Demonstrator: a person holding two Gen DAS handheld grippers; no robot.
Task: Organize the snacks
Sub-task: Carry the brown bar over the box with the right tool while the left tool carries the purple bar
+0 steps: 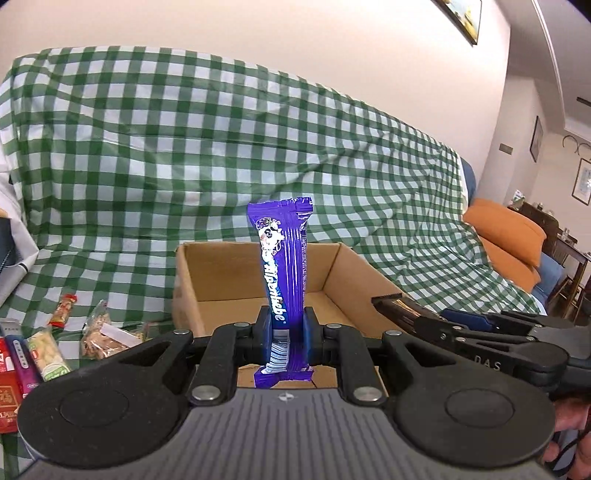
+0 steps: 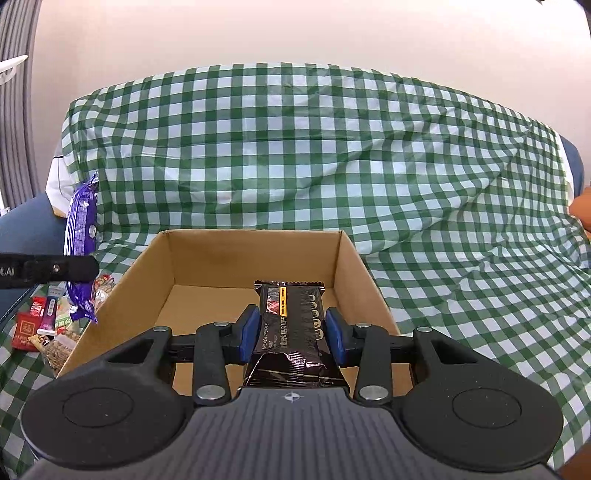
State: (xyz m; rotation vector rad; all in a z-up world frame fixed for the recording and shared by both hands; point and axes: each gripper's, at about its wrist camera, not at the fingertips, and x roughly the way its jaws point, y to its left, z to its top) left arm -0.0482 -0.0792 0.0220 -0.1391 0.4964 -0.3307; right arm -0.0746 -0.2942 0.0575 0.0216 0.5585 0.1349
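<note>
Pale wall (image 1: 258,29) behind a sofa draped in green-checked cloth (image 1: 184,129) — orange cushion (image 1: 506,232), framed pictures (image 1: 461,18).

The near wall of the cardboard box (image 2: 255,254) is hidden behind the gripper body in both wrist views. The loose snack packets (image 1: 29,354) are cut off by the left edge, their print too small to read. Whatever the green checked cloth (image 2: 332,155) drapes is hidden.

The left gripper (image 1: 287,334) clamps a purple snack bar (image 1: 283,280) that stands upright between its blue pads. Behind it sits an open cardboard box (image 1: 347,273) on a green checked cloth (image 1: 221,147). Loose snack packets (image 1: 55,347) lie at the left. The right gripper (image 1: 417,317) reaches in from the right, gripping a dark packet (image 1: 399,304).
</note>
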